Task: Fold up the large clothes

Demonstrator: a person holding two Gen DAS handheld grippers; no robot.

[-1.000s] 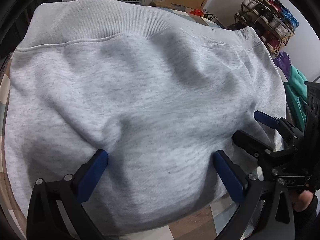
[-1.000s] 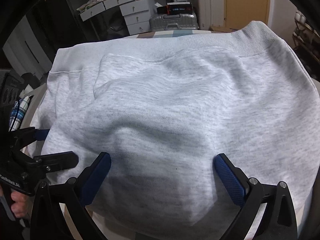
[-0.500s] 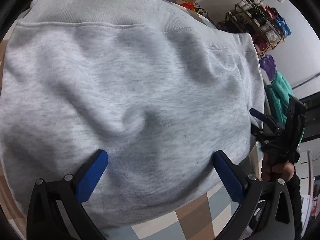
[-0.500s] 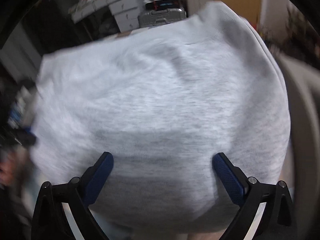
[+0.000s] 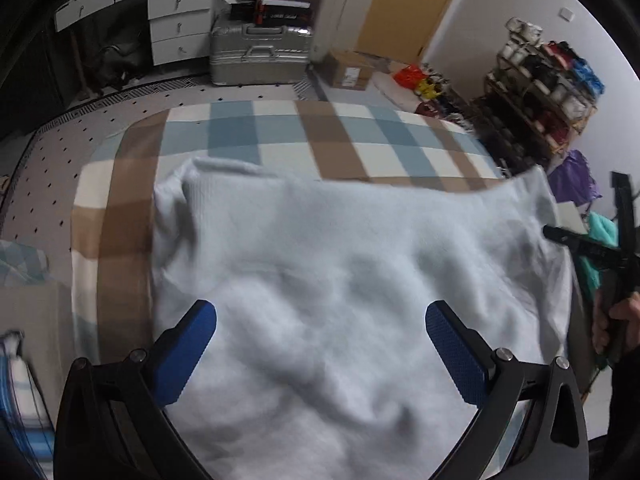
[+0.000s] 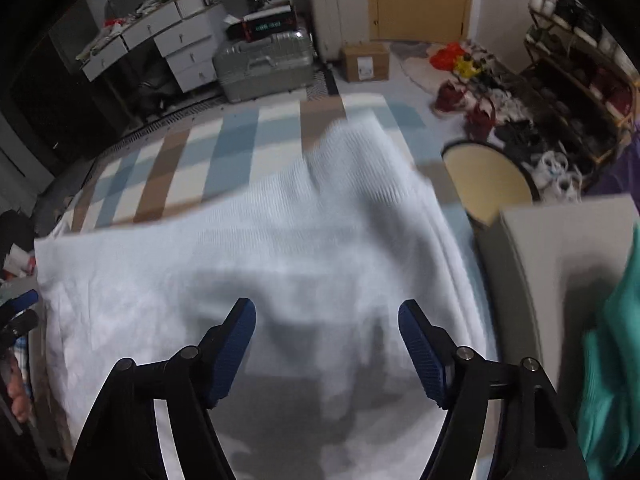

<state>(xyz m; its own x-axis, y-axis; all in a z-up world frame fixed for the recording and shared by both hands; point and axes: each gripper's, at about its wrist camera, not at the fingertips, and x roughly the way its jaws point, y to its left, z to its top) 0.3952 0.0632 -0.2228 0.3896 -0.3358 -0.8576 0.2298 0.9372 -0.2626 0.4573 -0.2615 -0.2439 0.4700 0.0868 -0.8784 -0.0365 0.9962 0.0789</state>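
A light grey sweatshirt [image 5: 340,248] lies rumpled on a table covered by a blue, brown and white plaid blanket [image 5: 280,132]. My left gripper [image 5: 320,320] hovers over its near part, jaws wide open, with only fabric below the blue pads [image 5: 196,344]. My right gripper [image 6: 326,320] hangs over the sweatshirt [image 6: 260,248] toward its right side. Its jaws are closing, and the pads [image 6: 420,344] press on nothing. Each gripper shows at the edge of the other view: the right gripper [image 5: 576,240] held by a hand [image 5: 612,320], the left gripper [image 6: 20,308] low at the left.
Beyond the table stand a silver suitcase [image 5: 260,56], white drawers [image 5: 176,20], a cardboard box [image 6: 364,62] and a shoe rack [image 5: 544,88]. A round yellow stool [image 6: 484,176], a grey box [image 6: 560,264] and a teal garment [image 6: 612,380] sit to the right.
Both grippers have lifted and drawn back from the sweatshirt, so the plaid blanket and the room now show beyond it. The right gripper's jaws stand narrower than before.
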